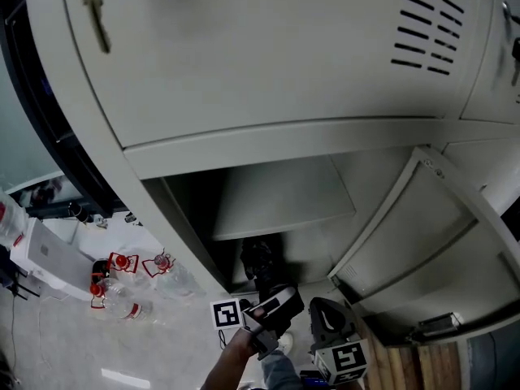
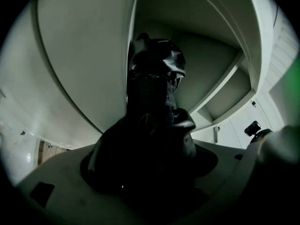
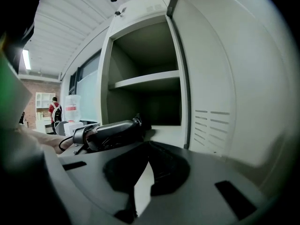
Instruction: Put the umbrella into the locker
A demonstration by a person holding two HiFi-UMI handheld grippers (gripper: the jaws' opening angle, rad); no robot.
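A black folded umbrella is held in my left gripper, which is shut on it. Its far end reaches into the mouth of the open locker compartment. In the left gripper view the umbrella fills the middle and hides the jaws of the left gripper. My right gripper hangs just to the right of the left one, holding nothing. In the right gripper view the right gripper has its dark pads almost together. The left gripper and the umbrella's tip sit at the locker opening.
The locker door stands swung open to the right, its vented panel close by my right gripper. A shelf splits the compartment. A key hangs in the door above. Plastic bottles lie on the floor at left.
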